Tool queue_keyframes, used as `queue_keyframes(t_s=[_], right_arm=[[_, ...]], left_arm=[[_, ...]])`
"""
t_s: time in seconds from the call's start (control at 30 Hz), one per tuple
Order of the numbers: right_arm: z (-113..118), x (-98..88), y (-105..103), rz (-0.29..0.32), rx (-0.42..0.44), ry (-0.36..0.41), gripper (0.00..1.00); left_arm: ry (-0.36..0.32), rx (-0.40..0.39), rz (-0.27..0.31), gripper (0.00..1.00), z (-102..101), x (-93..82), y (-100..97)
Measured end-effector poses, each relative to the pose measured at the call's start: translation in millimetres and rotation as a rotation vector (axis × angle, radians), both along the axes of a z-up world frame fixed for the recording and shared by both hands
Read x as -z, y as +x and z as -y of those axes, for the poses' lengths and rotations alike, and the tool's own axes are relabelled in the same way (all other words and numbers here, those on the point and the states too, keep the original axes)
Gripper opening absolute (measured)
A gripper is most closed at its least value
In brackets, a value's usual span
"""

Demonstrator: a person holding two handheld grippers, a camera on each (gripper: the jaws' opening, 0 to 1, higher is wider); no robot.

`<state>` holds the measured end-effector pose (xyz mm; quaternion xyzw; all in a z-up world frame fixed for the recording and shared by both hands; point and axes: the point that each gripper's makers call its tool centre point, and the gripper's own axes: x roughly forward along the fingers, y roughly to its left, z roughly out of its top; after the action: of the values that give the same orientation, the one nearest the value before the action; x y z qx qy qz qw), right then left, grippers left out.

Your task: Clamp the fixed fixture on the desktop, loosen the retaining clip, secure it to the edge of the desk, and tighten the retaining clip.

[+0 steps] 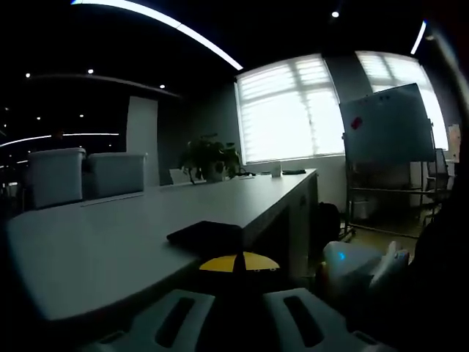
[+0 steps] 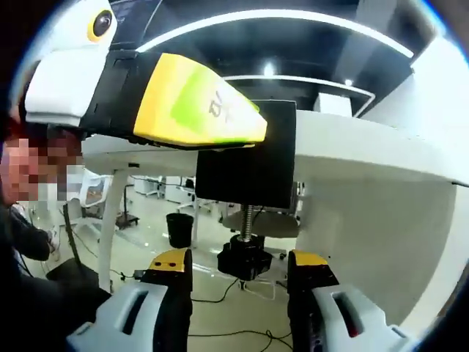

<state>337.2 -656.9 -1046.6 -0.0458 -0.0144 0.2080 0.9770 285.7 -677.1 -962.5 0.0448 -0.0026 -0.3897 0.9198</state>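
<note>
We see a smooth, matt white desk [image 1: 110, 235] carrying a matt black clamp plate [image 2: 245, 158]. Beneath it runs a bright metal threaded screw [image 2: 248, 220] into a black plastic knob [image 2: 244, 258]. The left gripper [image 2: 198, 106] shows glossy yellow plastic.

The black fixture [image 2: 248, 158] is seen clamped on the desk edge [image 2: 366, 150], its screw knob [image 2: 245, 258] flanked by the right gripper [image 2: 240, 275], jaws apart.
</note>
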Motion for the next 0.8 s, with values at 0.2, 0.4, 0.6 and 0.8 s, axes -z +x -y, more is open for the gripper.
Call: queue_keyframes(t_s=[0.2, 0.4, 0.6, 0.8], right_arm=[[6, -1.8, 4, -0.003, 0.079, 0.01, 0.45], [-1, -1.9, 2, 0.007, 0.068, -0.021, 0.41], [-2, 1.1, 5, -0.004, 0.079, -0.053, 0.33], [3, 1.1, 7, -0.013, 0.066, -0.061, 0.26]], left_arm=[[-0.001, -0.001, 0.002, 0.01, 0, -0.3, -1.3], [-0.003, -0.005, 0.002, 0.01, 1, -0.5, -2.1], [-0.002, -0.009, 0.003, 0.01, 1, -0.4, -2.7], [-0.003, -0.024, -0.003, 0.01, 0, 0.9, -2.4]])
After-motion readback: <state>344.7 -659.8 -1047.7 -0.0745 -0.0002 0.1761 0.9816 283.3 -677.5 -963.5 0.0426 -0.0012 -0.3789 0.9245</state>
